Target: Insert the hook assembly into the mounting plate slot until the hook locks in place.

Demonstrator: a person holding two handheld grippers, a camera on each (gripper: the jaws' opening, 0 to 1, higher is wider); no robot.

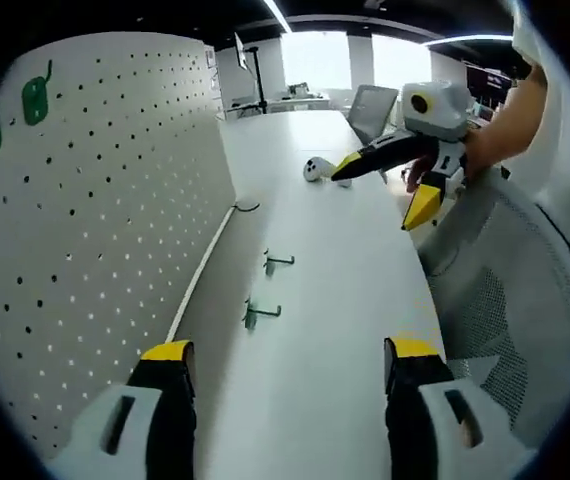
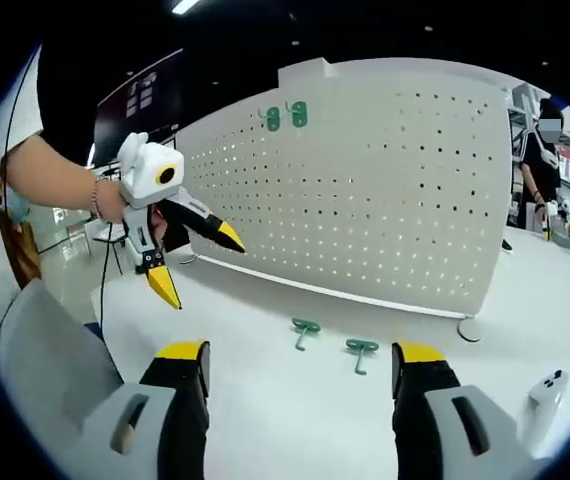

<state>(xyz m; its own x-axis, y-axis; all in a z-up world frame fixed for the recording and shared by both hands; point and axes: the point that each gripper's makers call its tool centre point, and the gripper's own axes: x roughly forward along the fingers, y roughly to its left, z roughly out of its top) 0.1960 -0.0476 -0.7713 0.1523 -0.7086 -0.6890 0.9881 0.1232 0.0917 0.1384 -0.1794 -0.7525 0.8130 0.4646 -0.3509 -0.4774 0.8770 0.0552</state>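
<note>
Two green hook assemblies lie on the white table: one [image 1: 277, 262] farther off, one [image 1: 260, 313] nearer; in the right gripper view they are hook [image 2: 305, 329] and hook [image 2: 361, 350]. A white pegboard mounting plate [image 1: 95, 230] [image 2: 385, 190] stands upright beside them, with two green hooks [image 1: 33, 98] [image 2: 287, 117] mounted on it. My left gripper [image 1: 290, 362] is open and empty, a little before the hooks. My right gripper [image 2: 300, 368] is open and empty too, just short of them. The right gripper [image 1: 405, 175] appears open in the left gripper view, and the left gripper [image 2: 200, 262] open in the right one.
A white controller [image 1: 315, 168] [image 2: 543, 395] lies on the table. A mesh chair [image 1: 525, 300] stands at the table's edge. A round foot [image 2: 470, 328] supports the pegboard. A cable [image 1: 245, 208] runs by its base. People stand far behind [image 2: 540, 160].
</note>
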